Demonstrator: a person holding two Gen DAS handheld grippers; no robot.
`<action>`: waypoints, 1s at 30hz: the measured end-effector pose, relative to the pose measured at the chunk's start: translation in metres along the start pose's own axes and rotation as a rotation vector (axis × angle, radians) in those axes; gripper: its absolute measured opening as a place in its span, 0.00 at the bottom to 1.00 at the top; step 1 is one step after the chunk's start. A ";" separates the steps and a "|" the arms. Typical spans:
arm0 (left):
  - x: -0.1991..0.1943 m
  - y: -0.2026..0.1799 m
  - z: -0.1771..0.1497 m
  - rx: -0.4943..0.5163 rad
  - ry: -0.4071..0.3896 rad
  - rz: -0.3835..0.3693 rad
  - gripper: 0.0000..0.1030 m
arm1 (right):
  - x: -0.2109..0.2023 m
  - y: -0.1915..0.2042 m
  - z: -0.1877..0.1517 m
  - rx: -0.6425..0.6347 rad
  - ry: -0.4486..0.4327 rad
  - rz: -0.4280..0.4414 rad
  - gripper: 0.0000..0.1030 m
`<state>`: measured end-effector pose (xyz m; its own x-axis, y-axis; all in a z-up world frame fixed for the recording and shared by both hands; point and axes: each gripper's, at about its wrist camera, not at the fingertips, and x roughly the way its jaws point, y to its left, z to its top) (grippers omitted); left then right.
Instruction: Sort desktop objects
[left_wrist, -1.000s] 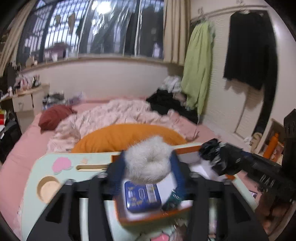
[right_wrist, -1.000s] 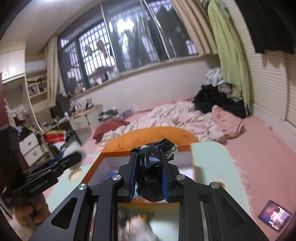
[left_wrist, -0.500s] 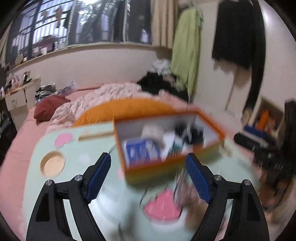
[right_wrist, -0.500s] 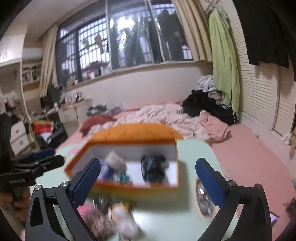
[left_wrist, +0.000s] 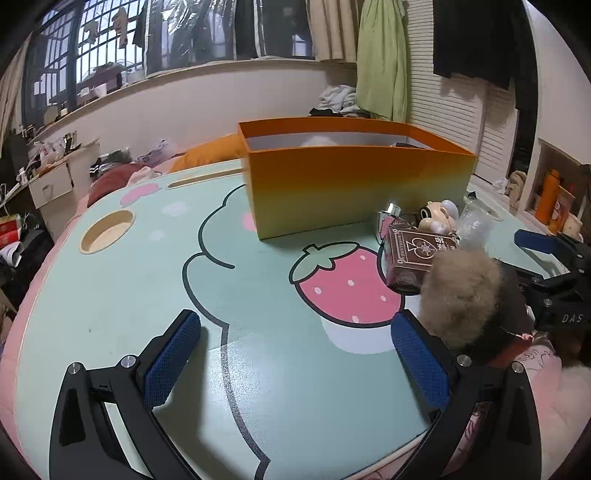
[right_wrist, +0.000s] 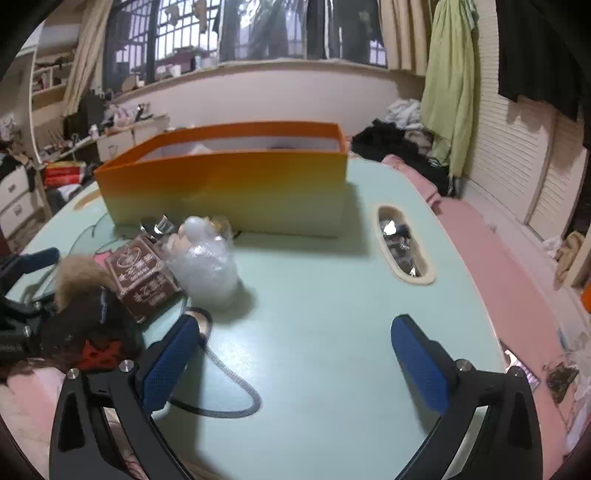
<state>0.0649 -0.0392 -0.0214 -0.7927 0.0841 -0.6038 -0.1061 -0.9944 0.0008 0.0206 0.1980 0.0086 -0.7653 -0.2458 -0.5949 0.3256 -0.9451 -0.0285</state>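
An orange box (left_wrist: 354, 184) (right_wrist: 229, 184) stands on the mint-green table (left_wrist: 110, 295) (right_wrist: 332, 295); from this low angle its contents are mostly hidden. In front of it lies a small heap: a brown card box (left_wrist: 413, 258) (right_wrist: 142, 277), a tan fluffy ball (left_wrist: 461, 291) (right_wrist: 79, 277), a clear plastic bundle (right_wrist: 203, 266), a small figurine (left_wrist: 437, 218) and a silver-capped bottle (left_wrist: 391, 212). My left gripper (left_wrist: 295, 354) hovers low over the strawberry print, its jaws opening with nothing between them. My right gripper (right_wrist: 299, 354) is open and empty, just right of the heap.
A black and red cloth item (right_wrist: 96, 332) lies at the table's near edge beside the fluffy ball. The table has a round cup hole (left_wrist: 107, 230) and an oval slot (right_wrist: 404, 243). A bed with clothes lies behind, and a pink floor to the right.
The left gripper held a white fluffy ball and the right a black item over the box. Both opened, the items lie in the box, and both grippers sank toward the table.
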 end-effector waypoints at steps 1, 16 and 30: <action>-0.001 -0.001 -0.001 -0.001 -0.001 -0.001 1.00 | 0.000 0.000 -0.001 -0.006 -0.002 0.006 1.00; 0.006 -0.002 0.001 0.016 -0.027 -0.017 1.00 | -0.002 0.006 -0.012 -0.032 -0.097 0.039 1.00; 0.006 -0.003 0.001 0.017 -0.031 -0.018 1.00 | -0.008 0.007 -0.018 -0.054 -0.159 0.097 0.89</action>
<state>0.0594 -0.0352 -0.0244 -0.8088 0.1047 -0.5788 -0.1308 -0.9914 0.0035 0.0386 0.1971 -0.0016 -0.8056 -0.3699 -0.4629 0.4280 -0.9035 -0.0230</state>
